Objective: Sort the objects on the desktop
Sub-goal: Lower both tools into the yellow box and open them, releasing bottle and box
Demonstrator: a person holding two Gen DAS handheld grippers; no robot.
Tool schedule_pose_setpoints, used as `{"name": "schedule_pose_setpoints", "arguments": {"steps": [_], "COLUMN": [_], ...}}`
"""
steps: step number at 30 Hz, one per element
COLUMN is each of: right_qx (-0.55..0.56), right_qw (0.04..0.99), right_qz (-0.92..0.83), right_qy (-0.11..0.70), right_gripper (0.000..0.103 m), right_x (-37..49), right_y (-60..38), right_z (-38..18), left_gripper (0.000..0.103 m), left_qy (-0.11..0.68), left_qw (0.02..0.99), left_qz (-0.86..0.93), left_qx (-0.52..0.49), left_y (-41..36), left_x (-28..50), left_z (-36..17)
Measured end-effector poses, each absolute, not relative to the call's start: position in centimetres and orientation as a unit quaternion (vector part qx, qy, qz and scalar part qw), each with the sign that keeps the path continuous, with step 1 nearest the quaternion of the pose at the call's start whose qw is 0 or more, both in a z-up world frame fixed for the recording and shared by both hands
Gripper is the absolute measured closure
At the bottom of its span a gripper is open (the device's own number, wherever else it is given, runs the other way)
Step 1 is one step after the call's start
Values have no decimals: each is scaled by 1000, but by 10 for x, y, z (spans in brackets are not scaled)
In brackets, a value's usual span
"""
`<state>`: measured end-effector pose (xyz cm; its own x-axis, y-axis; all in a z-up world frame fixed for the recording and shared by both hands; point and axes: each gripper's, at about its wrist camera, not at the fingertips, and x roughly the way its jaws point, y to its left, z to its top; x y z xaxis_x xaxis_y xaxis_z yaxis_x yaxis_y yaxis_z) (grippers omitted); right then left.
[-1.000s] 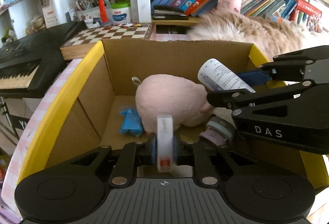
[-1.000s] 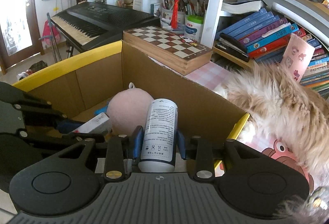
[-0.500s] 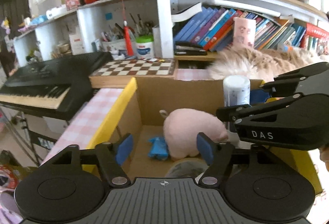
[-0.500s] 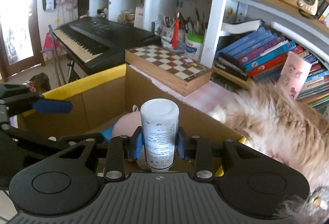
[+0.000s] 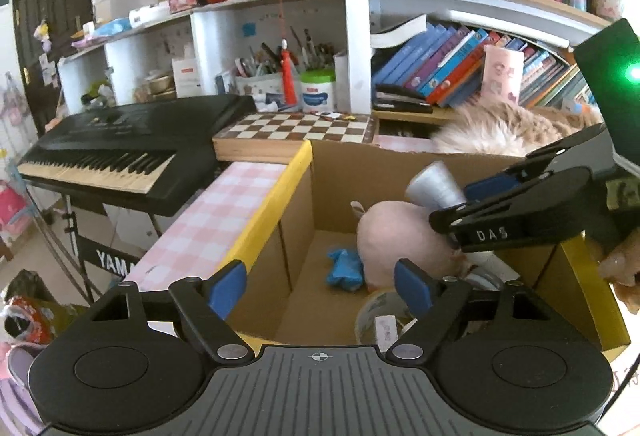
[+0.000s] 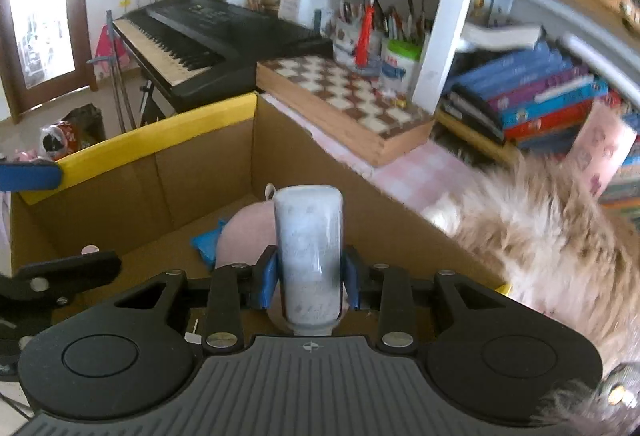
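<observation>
An open cardboard box (image 5: 272,203) with yellow flap edges holds a pink plush toy (image 5: 396,236), a blue crumpled item (image 5: 344,270) and a tape roll (image 5: 380,320). My left gripper (image 5: 320,284) hovers above the box's near edge. Its jaws are opening wide and nothing is between them. In the right wrist view my right gripper (image 6: 310,276) hangs over the box (image 6: 160,131). Its jaws are opening around a white bottle (image 6: 310,236) that stands blurred between the pads, with thin gaps at both sides. The bottle (image 5: 436,183) also shows in the left wrist view.
Behind the box lie a chessboard (image 5: 296,131) and a black keyboard (image 5: 120,155) at the left. A furry beige thing (image 6: 552,236) lies right of the box. Shelves of books and pen cups fill the back. A hand (image 5: 620,268) holds the right gripper.
The left gripper let go of the tape roll, opened wide and drew back upward; the roll now lies in the box. The right gripper's pads have parted slightly from the bottle.
</observation>
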<state>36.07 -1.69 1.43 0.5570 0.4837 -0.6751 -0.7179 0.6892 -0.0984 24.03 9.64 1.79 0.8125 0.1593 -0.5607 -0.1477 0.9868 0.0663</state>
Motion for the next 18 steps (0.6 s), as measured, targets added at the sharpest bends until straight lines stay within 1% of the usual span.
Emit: {"name": "schedule_pose_setpoints", "arguments": {"steps": [1, 2, 6, 18], "right_qx": [-180, -173, -176, -139], "right_qw": [864, 865, 872, 900], "right_qz": [345, 345, 333, 303], "right_qy": [320, 321, 312, 280], "right_gripper": [52, 44, 42, 42], "right_x": [362, 362, 354, 307], "right_y": [-18, -20, -23, -47], "right_z": [15, 16, 18, 42], "left_gripper": [19, 19, 19, 19], "left_qy": [294, 293, 289, 262], "left_qw": [952, 953, 954, 963], "left_qz": [81, 81, 79, 58], "left_qx": [10, 10, 9, 12], "left_y": [97, 97, 96, 93], "left_x": [239, 237, 227, 195], "left_z": [18, 19, 21, 36]}}
